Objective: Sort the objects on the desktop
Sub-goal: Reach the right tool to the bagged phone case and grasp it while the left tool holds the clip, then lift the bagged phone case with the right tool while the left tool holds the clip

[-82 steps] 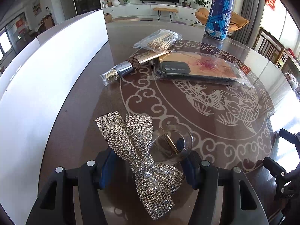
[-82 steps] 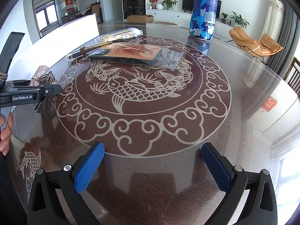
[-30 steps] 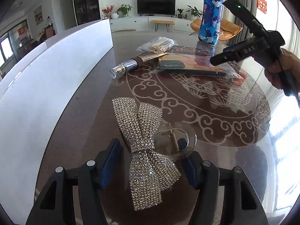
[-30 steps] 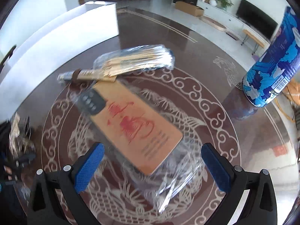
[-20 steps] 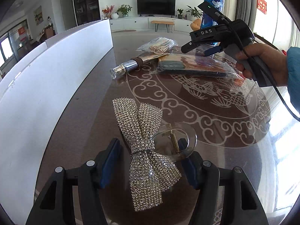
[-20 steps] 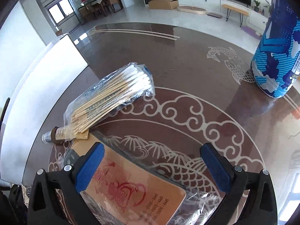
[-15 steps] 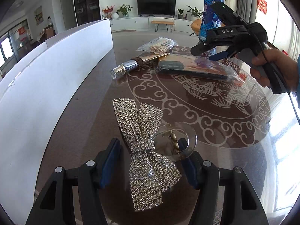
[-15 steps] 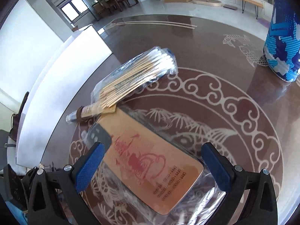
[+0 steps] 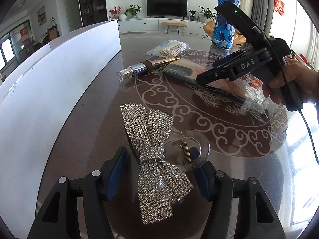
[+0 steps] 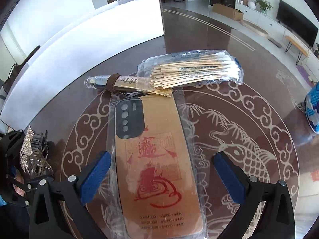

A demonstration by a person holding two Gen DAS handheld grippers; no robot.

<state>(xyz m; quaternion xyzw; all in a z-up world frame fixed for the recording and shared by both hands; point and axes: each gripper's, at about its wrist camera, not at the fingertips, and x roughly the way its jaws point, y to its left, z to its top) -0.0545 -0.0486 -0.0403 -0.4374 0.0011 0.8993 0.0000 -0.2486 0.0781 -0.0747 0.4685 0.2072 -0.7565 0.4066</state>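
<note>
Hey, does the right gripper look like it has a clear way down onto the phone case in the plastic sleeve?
Probably yes. The right gripper hangs open over the phone case, its fingers either side. Only the gold tube crosses the case's far end, clear of the fingers.

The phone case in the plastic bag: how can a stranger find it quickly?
Look at the round fish pattern on the table. The phone case lies flat there, below the cotton swabs and cosmetic tube. Only it is tan, with red calligraphy.
</note>
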